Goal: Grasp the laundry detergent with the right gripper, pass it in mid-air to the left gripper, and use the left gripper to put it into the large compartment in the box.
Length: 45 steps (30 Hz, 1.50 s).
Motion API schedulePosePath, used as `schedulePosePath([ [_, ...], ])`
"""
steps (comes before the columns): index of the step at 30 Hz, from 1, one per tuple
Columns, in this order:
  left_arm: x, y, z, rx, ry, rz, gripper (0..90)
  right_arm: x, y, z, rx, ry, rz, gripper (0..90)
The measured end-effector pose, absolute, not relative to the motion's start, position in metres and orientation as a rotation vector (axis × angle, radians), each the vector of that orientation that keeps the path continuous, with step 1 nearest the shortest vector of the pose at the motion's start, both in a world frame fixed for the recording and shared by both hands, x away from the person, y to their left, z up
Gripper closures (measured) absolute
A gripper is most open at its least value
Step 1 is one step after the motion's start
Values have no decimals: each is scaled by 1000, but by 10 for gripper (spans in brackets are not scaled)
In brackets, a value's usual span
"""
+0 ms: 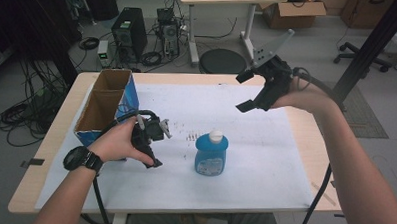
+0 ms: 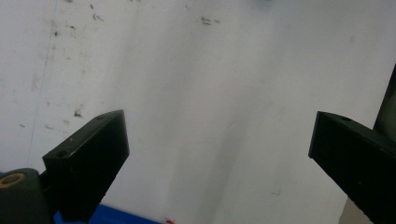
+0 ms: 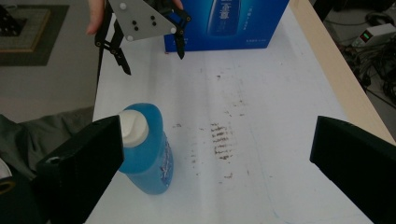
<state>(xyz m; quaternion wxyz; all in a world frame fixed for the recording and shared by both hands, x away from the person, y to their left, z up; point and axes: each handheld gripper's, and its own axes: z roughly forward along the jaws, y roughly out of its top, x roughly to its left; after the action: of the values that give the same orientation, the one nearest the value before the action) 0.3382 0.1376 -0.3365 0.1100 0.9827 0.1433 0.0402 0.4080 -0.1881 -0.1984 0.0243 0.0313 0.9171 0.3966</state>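
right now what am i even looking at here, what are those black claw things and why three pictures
A person sits at a table and holds a hand tool in each hand. Each tool is a gripper with two black fingers that open and close.

The high view looks down from above the person. The left gripper sits low over the white sheet covering the table, and the right gripper is raised in the air. The other two pictures come from small cameras riding on the grippers, looking out between their own fingers.

On the sheet stands a blue plastic bottle with a white cap, upright. At the left edge is an open blue cardboard box with a brown inside.

Nothing is held: both grippers are open, with bare sheet between the left gripper's fingers, and the right gripper's fingers apart above the bottle.
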Motion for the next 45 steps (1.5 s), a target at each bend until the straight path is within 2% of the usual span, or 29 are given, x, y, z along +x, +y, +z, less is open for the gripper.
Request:
schedulePosePath([
  [8, 336, 140, -335, 2889, 426, 122, 59, 397, -209, -216, 122, 2790, 1336, 19],
  [24, 335, 141, -335, 2886, 430, 116, 60, 380, -221, -264, 158, 2743, 1461, 16],
  [45, 335, 140, -334, 2891, 424, 111, 60, 367, -212, -318, 193, 2745, 1544, 12],
])
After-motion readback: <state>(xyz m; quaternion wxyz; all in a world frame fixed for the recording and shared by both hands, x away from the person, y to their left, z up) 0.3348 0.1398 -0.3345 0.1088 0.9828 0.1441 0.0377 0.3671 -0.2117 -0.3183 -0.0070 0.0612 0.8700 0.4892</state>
